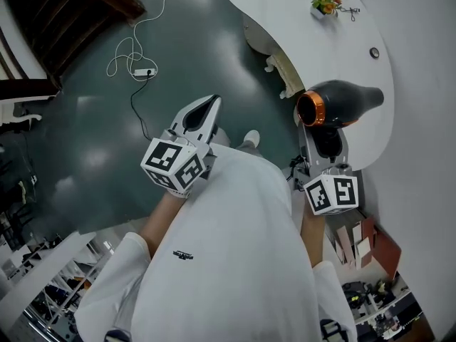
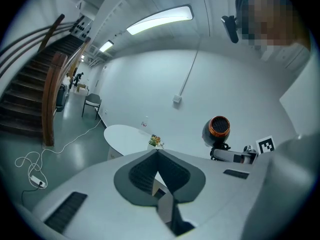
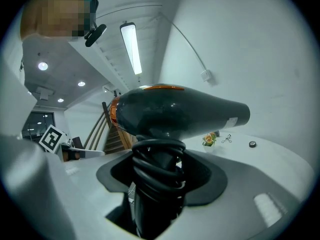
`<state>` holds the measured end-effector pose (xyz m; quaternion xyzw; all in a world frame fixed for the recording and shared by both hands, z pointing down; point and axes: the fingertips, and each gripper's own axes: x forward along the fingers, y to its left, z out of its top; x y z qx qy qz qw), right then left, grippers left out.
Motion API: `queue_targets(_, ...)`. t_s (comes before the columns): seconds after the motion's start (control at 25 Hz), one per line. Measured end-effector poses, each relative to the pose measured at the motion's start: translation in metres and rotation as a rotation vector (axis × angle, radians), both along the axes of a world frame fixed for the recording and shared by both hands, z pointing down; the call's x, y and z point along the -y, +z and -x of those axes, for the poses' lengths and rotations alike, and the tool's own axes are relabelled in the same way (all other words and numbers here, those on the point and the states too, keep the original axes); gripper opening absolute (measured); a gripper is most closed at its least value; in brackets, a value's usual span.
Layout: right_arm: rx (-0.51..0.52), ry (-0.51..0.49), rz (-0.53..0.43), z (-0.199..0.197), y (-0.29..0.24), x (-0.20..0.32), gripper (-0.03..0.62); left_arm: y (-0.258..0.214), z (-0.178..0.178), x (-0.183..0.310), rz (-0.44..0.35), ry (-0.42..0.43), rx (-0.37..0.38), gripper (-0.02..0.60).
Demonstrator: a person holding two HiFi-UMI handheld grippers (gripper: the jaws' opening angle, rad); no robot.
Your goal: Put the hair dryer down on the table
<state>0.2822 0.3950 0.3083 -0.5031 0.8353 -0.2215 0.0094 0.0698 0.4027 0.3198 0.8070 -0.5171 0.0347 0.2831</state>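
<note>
**Floor** (image 1: 199,41): a dark grey-green, glossy surface that reflects the lights.

**Table** (image 1: 420,63): a smooth white top with a rounded, kidney-like outline and a cream carved base beneath its edge.

**Person's shirt** (image 1: 228,262): plain white cloth filling the lower middle of the head view.

**Staircase** (image 2: 30,94): dark wooden treads with a curved reddish handrail.

**Hair dryer** (image 1: 342,104): a glossy black barrel tapering to a blunt nozzle. A copper-orange ring surrounds the meshed rear intake. Black cord is wound in tight coils round the handle. It is held in the air at the table's curved edge, with the nozzle pointing over the tabletop, and is not resting on the table.

**Right gripper** (image 1: 326,148): matte white shells with dark ribbed pads. The jaws are clamped on the cord-wrapped handle, and the barrel stands above them.

**Left gripper** (image 1: 212,104): the same build, held over the floor well apart from the dryer. Its jaw tips meet in a point with nothing between them.

**White cable** (image 1: 139,63): thin, lying in loose loops on the floor.

**Potted plant** (image 1: 325,4): small, with orange and yellow blooms, on the table's far end.

**Dark disc** (image 1: 374,52): tiny and round, lying flat on the tabletop.
</note>
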Motion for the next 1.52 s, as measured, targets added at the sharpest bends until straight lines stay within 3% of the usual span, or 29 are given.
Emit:
queue_targets(0.24, 0.024, -0.037, -0.011, -0.009, 0.001, -0.007, 0.278, 0.000, -0.011, -0.019, 0.008, -0.034, 0.019, 0.009)
queue_targets(0.6, 0.022, -0.063, -0.011, 0.006, -0.002, -0.002, 0.278, -0.008, 0.006, -0.017, -0.007, -0.086, -0.001, 0.009)
queue_targets(1.04, -0.022, -0.075, -0.017, 0.065, -0.011, 0.033, 0.278, -0.008, 0.064, 0.018, -0.018, -0.109, -0.048, 0.009)
queue_targets(1.52, -0.040, 0.023, -0.011, 0.135, -0.022, 0.119, 0.278, -0.013, 0.144, 0.114, -0.020, -0.054, -0.076, 0.009)
